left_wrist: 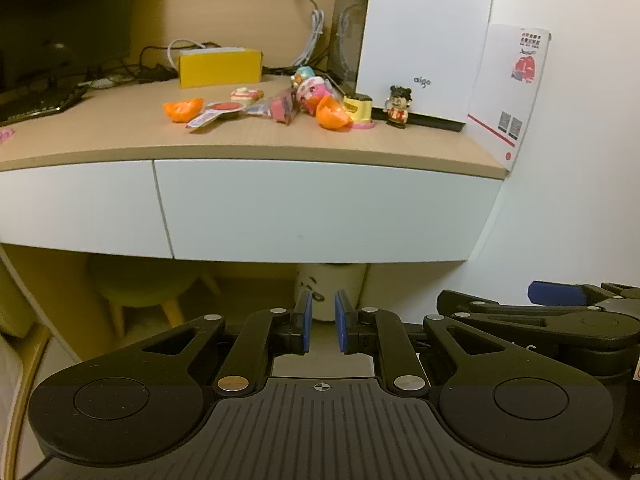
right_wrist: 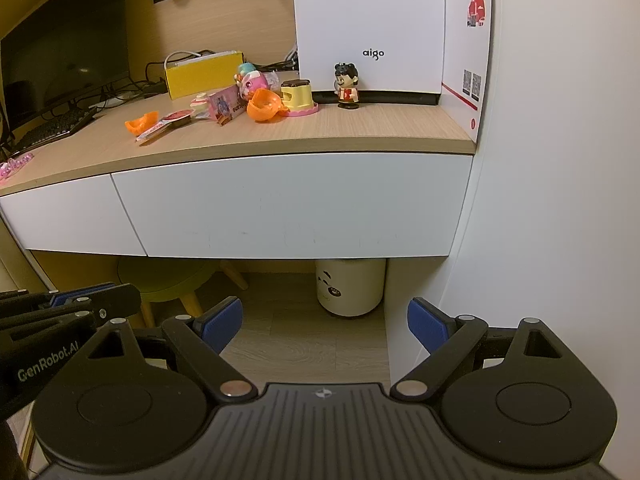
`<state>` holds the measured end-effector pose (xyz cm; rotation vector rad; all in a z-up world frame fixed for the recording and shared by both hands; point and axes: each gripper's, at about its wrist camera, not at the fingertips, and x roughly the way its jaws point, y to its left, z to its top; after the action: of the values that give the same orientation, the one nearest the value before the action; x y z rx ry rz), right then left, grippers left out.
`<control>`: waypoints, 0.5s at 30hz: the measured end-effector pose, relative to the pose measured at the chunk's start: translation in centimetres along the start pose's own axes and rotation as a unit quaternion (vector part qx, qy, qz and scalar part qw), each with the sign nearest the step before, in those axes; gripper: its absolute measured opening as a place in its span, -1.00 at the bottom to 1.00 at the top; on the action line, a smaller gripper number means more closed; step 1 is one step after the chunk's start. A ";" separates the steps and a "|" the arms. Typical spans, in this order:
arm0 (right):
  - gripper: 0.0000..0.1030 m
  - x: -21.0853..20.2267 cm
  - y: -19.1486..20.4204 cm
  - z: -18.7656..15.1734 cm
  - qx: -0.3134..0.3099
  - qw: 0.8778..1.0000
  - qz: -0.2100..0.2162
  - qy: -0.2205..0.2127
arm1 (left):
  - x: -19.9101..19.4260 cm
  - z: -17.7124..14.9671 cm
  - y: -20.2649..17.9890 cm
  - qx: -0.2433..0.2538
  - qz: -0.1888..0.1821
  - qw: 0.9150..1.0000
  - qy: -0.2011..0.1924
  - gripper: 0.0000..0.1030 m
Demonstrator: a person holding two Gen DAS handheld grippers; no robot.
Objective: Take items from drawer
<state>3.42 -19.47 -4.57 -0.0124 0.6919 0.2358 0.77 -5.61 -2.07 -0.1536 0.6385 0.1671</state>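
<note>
Drawer (right_wrist: pixel 296 204) front and centre, white face flush and closed under the wooden tabletop (right_wrist: pixel 360 132), its long axis running left to right, face pointing out toward both cameras. A second white drawer front (left_wrist: pixel 76 204) sits just beside it on the left. Both grippers hang low, well apart from the drawer, touching nothing. Left gripper (left_wrist: pixel 323 322) is nearly closed, blue pads facing each other across a slim gap, nothing between them. Right gripper (right_wrist: pixel 325 322) is spread wide, holding nothing, with floor showing between its pads. Up on the tabletop: orange capsule halves (right_wrist: pixel 264 106), a yellow box (right_wrist: pixel 200 74), a small figurine (right_wrist: pixel 347 88) in front of a white aigo box (right_wrist: pixel 372 28). Below the drawer stands a white bin (right_wrist: pixel 350 286), a green stool (right_wrist: pixel 168 276) beside it.
</note>
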 end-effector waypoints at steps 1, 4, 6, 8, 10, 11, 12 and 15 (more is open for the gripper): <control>0.75 0.1 0.0 0.0 0.000 1.000 0.000 0.001 | 0.0 0.0 0.0 0.000 -0.001 1.000 0.000 -0.71; 0.75 0.1 -0.1 -0.1 0.001 1.000 -0.001 0.002 | 0.2 0.0 -0.1 0.000 -0.005 1.000 0.002 -0.71; 0.75 0.1 -0.1 -0.2 0.002 1.000 -0.002 0.003 | 0.3 0.0 -0.1 0.001 -0.007 1.000 0.002 -0.71; 0.75 0.2 -0.3 -0.1 0.002 1.000 -0.002 0.003 | 0.4 0.0 -0.1 0.000 -0.009 1.000 0.003 -0.71; 0.75 0.3 -0.4 -0.1 0.003 1.000 -0.004 0.004 | 0.6 0.0 0.0 -0.002 -0.011 1.000 0.005 -0.71; 0.75 0.3 -0.5 -0.2 0.004 1.000 -0.004 0.005 | 0.7 0.0 0.0 -0.003 -0.013 1.000 0.005 -0.71; 0.75 0.4 -0.5 -0.2 0.004 1.000 -0.005 0.006 | 0.8 -0.1 0.1 -0.002 -0.014 1.000 0.004 -0.71; 0.75 0.6 -0.7 -0.2 0.006 1.000 -0.007 0.009 | 1.0 0.0 -0.1 0.006 -0.013 1.000 0.001 -0.72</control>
<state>3.88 -20.01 -5.20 -0.0086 0.7111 0.2190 1.59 -5.57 -2.72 -0.1512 0.6393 0.1386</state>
